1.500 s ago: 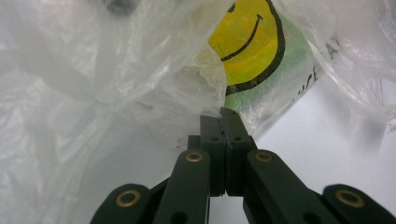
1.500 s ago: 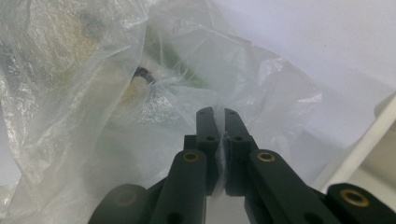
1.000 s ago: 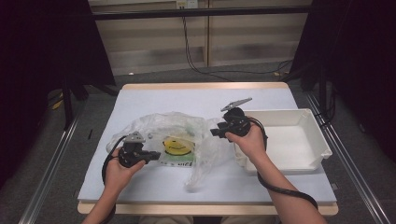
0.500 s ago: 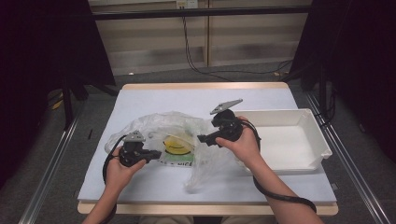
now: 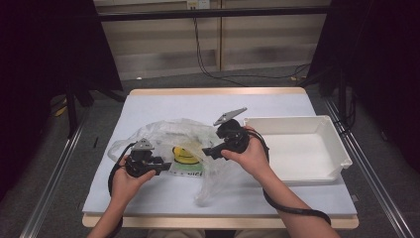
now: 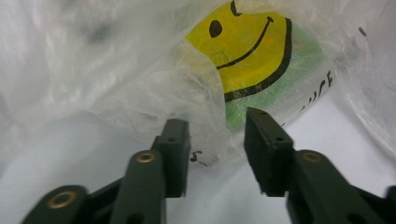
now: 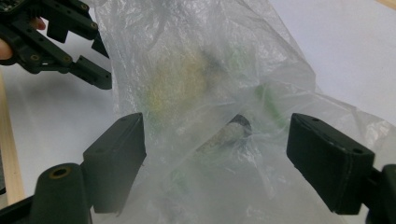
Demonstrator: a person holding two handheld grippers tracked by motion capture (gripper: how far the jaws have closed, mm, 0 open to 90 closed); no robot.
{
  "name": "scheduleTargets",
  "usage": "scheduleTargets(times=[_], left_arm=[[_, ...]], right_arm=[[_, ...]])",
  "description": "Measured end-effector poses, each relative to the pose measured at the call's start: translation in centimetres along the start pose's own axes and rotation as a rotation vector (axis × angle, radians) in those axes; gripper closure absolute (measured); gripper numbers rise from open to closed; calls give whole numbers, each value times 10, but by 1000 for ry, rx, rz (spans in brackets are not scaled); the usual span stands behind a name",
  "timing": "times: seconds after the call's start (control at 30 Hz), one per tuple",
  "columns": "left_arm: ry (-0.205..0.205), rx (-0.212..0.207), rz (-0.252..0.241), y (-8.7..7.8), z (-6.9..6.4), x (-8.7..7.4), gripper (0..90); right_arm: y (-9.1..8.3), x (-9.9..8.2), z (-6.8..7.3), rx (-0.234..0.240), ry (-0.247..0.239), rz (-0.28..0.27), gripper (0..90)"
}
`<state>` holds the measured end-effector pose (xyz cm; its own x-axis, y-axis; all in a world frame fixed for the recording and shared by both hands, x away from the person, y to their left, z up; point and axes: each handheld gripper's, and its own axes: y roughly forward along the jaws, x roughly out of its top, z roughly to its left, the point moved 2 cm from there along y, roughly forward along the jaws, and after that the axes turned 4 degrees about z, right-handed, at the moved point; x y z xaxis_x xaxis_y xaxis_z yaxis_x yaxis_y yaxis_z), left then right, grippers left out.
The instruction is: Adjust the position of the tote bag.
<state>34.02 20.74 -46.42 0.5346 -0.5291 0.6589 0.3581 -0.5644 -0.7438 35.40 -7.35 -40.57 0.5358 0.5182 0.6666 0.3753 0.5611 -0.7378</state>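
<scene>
A crumpled clear plastic bag (image 5: 163, 133) lies on the table, with a yellow smiley-face print (image 5: 184, 154) on its near side. My left gripper (image 5: 166, 167) is at the bag's near left edge. In the left gripper view the print (image 6: 243, 51) is close ahead, and the left gripper (image 6: 215, 149) is open with a fold of the bag between its jaws. My right gripper (image 5: 207, 152) reaches in from the right. It stands wide open (image 7: 217, 144) with the bag's film (image 7: 210, 93) between its jaws, and the left gripper (image 7: 100, 58) is beyond at upper left.
A white tray (image 5: 297, 120) sits on the right side of the table, just behind my right hand. The pale tabletop (image 5: 198, 104) is bare at the back. Dark floor and metal rails border the table on both sides.
My right gripper has swung left from beside the tray to the bag and now has the film between its open jaws. The left gripper has stayed put.
</scene>
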Motion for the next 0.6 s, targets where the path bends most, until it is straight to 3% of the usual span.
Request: scheduleTargets(times=[0.03,0.13,0.6], left_arm=[[11,-15,-3,-1,-1,1,519],[-8,1,-8,-2,-3,2,448],[5,16,-13,-8,-9,3,375]], right_arm=[[1,0,0,5,1,-3,201],[2,1,0,7,8,0,203],[3,6,1,15,-7,7,221]])
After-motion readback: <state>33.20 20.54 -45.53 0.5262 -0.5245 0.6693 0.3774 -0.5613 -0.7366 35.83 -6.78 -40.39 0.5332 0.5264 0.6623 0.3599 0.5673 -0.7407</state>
